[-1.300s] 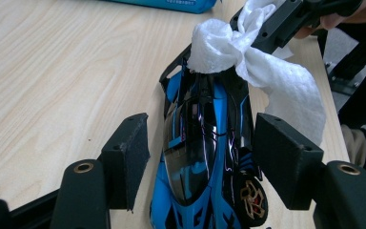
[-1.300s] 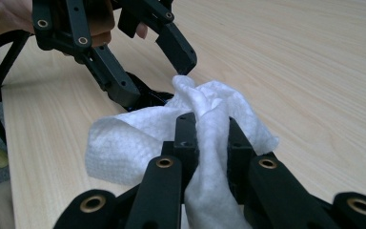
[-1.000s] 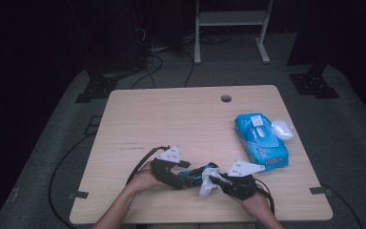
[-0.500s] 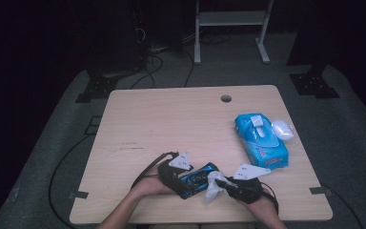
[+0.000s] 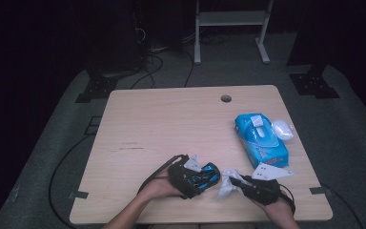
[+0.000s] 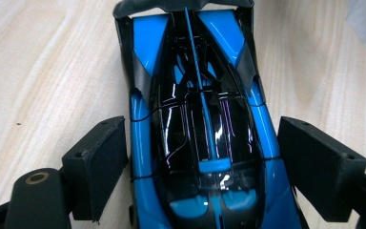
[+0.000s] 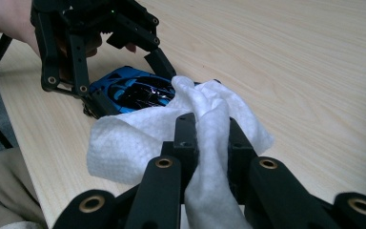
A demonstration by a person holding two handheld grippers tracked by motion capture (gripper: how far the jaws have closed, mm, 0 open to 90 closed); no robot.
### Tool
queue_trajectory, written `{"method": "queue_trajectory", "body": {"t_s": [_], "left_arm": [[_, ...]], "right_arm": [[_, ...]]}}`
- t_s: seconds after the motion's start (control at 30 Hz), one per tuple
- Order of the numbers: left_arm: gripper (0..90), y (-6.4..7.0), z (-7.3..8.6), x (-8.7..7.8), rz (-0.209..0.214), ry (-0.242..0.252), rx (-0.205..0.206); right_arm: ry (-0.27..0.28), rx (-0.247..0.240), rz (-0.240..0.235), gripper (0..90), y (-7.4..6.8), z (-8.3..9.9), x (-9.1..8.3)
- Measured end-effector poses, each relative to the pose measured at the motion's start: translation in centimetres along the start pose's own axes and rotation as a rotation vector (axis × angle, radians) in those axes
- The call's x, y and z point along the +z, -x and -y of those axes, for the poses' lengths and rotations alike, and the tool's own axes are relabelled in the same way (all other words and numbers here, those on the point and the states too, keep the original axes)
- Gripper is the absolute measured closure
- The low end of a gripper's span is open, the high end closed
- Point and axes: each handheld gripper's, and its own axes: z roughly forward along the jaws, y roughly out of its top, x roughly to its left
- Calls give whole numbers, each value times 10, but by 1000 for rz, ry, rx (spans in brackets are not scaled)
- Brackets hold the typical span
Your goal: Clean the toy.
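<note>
Blue-and-black toy car, glossy, upright on its wheels near table's front edge; crumpled white wipe just beside the car, bunched, draping toward its roof

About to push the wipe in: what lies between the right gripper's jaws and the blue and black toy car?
Only the white wipe that the right gripper clamps; in the right gripper view its folds reach the blue and black toy car.

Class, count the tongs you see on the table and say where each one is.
2. The left tongs straddle the blue toy car near the front edge; the right tongs beside them pinch a white wipe.
</note>
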Motion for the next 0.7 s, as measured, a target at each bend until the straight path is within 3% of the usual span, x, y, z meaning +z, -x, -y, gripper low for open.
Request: {"method": "queue_trajectory", "body": {"t_s": [0.13, 0.33, 0.7], "left_arm": [[190, 0, -1, 3, -7, 3, 2], [259, 3, -3, 0, -20, 8, 46], [265, -3, -7, -7, 6, 54, 56]], "right_arm": [[-2, -3, 2, 794, 0, 0, 0], [3, 7, 10, 793, 2, 2, -2], [11, 26, 25, 793, 8, 5, -9]]}}
